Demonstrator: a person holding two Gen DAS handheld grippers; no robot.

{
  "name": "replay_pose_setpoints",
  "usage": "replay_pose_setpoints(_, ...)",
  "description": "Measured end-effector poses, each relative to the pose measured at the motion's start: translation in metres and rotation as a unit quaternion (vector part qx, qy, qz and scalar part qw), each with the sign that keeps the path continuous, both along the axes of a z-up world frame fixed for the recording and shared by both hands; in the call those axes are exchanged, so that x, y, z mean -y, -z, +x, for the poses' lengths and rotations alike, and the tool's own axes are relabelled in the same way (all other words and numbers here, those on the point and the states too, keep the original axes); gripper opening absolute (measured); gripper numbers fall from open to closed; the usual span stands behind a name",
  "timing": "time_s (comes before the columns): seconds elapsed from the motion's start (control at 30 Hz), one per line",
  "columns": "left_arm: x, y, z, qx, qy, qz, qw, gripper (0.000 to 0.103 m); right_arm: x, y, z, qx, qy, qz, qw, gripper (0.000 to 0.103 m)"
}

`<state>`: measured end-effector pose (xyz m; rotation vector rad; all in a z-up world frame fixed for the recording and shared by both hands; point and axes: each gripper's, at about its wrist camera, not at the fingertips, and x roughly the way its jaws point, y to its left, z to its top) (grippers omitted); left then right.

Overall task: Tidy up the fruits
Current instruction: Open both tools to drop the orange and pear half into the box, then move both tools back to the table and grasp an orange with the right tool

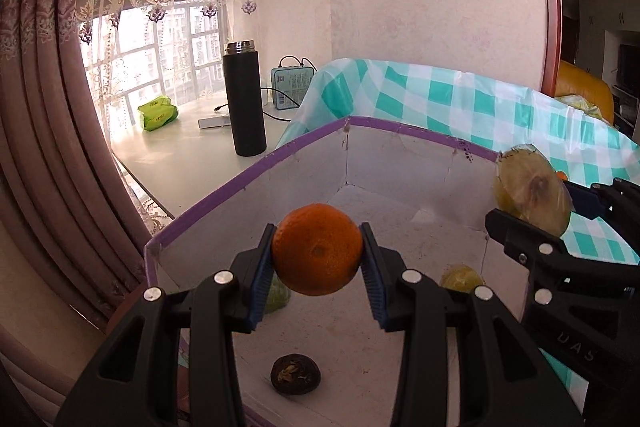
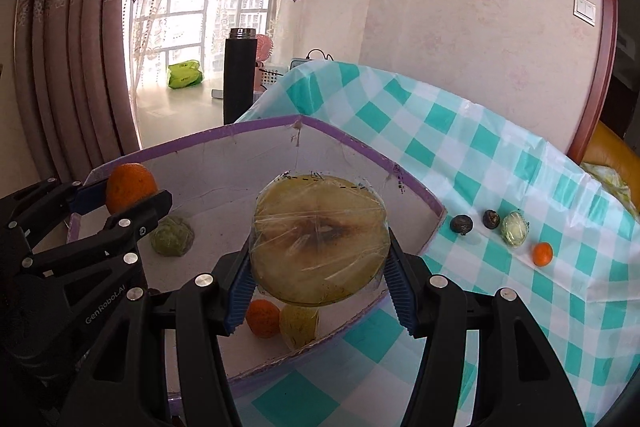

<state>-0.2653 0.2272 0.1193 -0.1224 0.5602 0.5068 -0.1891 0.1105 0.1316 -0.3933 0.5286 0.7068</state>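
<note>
My left gripper (image 1: pixel 317 259) is shut on an orange (image 1: pixel 317 249) and holds it above the white box with a purple rim (image 1: pixel 224 183). My right gripper (image 2: pixel 319 267) is shut on a plastic-wrapped yellow fruit half (image 2: pixel 320 239) over the same box (image 2: pixel 256 126). In the box lie a dark fruit (image 1: pixel 295 373), a green fruit (image 2: pixel 172 237), a yellow fruit (image 2: pixel 299 325) and an orange (image 2: pixel 262 318). The right gripper and its fruit half (image 1: pixel 532 193) show at the right of the left wrist view; the left gripper with its orange (image 2: pixel 130 185) shows at the left of the right wrist view.
On the teal checked cloth (image 2: pixel 480 155), right of the box, lie two dark fruits (image 2: pixel 461 224), a pale green fruit (image 2: pixel 514 229) and a small orange (image 2: pixel 542 253). A black flask (image 1: pixel 244 99), a green packet (image 1: pixel 158 113) and a blue device (image 1: pixel 291 87) stand on the white surface behind.
</note>
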Motion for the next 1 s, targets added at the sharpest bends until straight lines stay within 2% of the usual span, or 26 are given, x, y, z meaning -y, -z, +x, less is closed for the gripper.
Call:
replay_pose_setpoints(0.13,-0.013,0.013,0.011,-0.052,0.004,-0.007,0.9986,0.041,-0.028,0.012,0.008,-0.029,-0.032,-0.07,0.997,0.057)
replay_pose_setpoints(0.27,-0.027,0.027,0.021,-0.11,0.006,-0.021,0.9937,0.041,-0.051,0.025,0.017,-0.047,-0.058,-0.142,0.987,0.057)
replay_pose_setpoints(0.4,-0.033,0.036,0.028,-0.155,0.011,-0.021,0.9876,0.041,-0.066,0.036,0.026,-0.079,-0.075,-0.178,0.978,0.057)
replay_pose_setpoints(0.5,-0.037,0.043,0.034,-0.186,0.015,-0.018,0.9823,0.042,-0.076,0.046,0.027,-0.086,-0.085,-0.21,0.97,0.057)
replay_pose_setpoints(0.67,-0.037,0.046,0.037,-0.204,0.02,-0.018,0.9787,0.045,-0.085,0.06,0.031,-0.102,-0.091,-0.235,0.962,0.057)
replay_pose_setpoints(0.7,-0.036,0.045,0.037,-0.201,0.022,-0.021,0.979,0.05,-0.085,0.062,0.031,-0.102,-0.09,-0.236,0.962,0.057)
replay_pose_setpoints(0.73,-0.035,0.045,0.037,-0.201,0.022,-0.019,0.9792,0.061,-0.085,0.064,0.032,-0.105,-0.089,-0.237,0.962,0.057)
replay_pose_setpoints(0.77,-0.035,0.044,0.037,-0.204,0.01,-0.011,0.9789,0.067,-0.085,0.065,0.032,-0.104,-0.088,-0.24,0.961,0.057)
replay_pose_setpoints(0.8,-0.037,0.044,0.036,-0.207,-0.002,-0.006,0.9783,0.077,-0.084,0.066,0.033,-0.097,-0.085,-0.241,0.962,0.06)
replay_pose_setpoints(0.83,-0.039,0.043,0.035,-0.204,-0.004,-0.008,0.9789,0.081,-0.082,0.065,0.033,-0.093,-0.081,-0.239,0.963,0.064)
replay_pose_setpoints(0.9,-0.042,0.041,0.033,-0.197,-0.001,-0.019,0.9803,0.081,-0.078,0.061,0.034,-0.096,-0.08,-0.225,0.966,0.068)
replay_pose_setpoints(1.0,-0.039,0.038,0.03,-0.193,-0.008,-0.011,0.9812,0.088,-0.072,0.054,0.035,-0.089,-0.073,-0.211,0.971,0.07)
